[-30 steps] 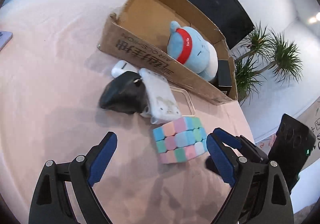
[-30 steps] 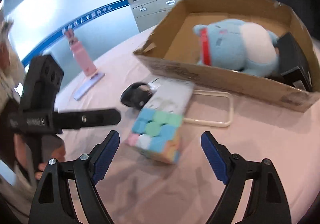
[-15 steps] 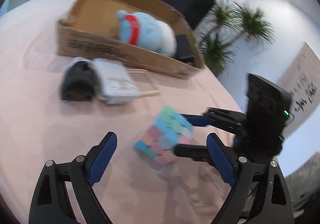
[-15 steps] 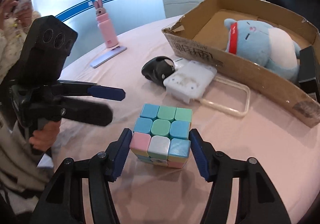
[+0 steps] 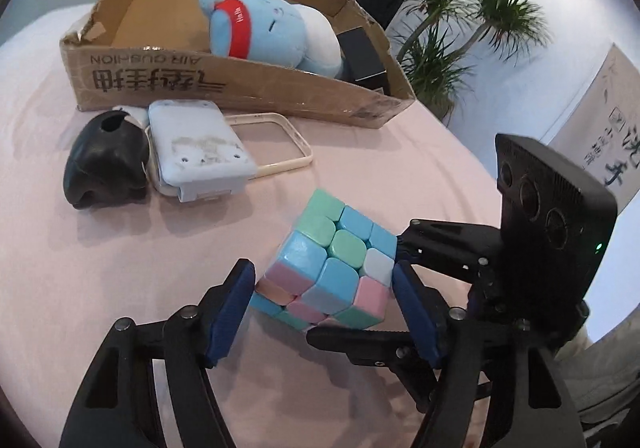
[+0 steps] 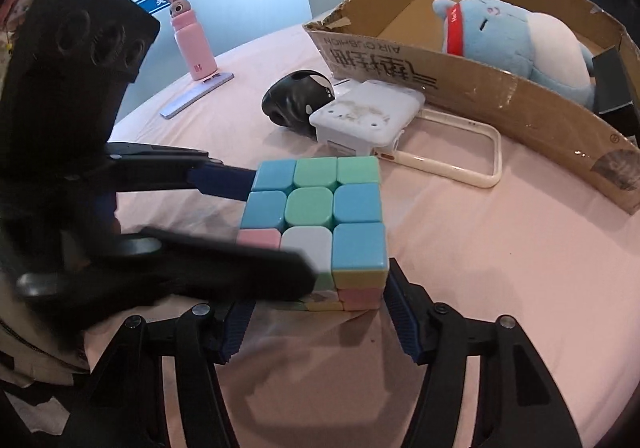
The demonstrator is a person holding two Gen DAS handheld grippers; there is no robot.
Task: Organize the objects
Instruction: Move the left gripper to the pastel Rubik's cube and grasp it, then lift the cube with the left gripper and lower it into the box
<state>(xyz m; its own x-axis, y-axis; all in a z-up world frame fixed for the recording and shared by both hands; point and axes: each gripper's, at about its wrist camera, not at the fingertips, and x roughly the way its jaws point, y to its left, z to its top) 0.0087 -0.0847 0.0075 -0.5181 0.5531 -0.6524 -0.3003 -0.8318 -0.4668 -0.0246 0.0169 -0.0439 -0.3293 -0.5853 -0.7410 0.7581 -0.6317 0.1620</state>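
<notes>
Both pairs of fingers are on the puzzle cube (image 5: 328, 268) at once. The left gripper (image 5: 322, 306) has just been closing, and its blue fingers (image 5: 232, 312) now sit against two opposite sides of the cube, clamped on it from the look of it. The right gripper (image 6: 316, 312) comes in across it: in its own view one blue finger (image 6: 404, 322) presses the cube's lower right edge, and the other finger is partly hidden behind the left gripper's black arm. It looks clamped too, about as wide as the cube. My read: a two-handed hold, perhaps to steady or pass the cube before it goes away.

The cube sits on the pink desk (image 5: 100, 268) or just off it; I cannot tell which. Beyond the cube lie a white power adapter (image 5: 198, 148), a black rounded gadget (image 5: 106, 164) beside it and a cream phone bumper (image 5: 280, 144). Past those, farthest from the cube, stands the cardboard box (image 5: 240, 88), already holding a blue plush toy (image 5: 272, 36) and a small black box (image 5: 362, 56), the likely destination.
</notes>
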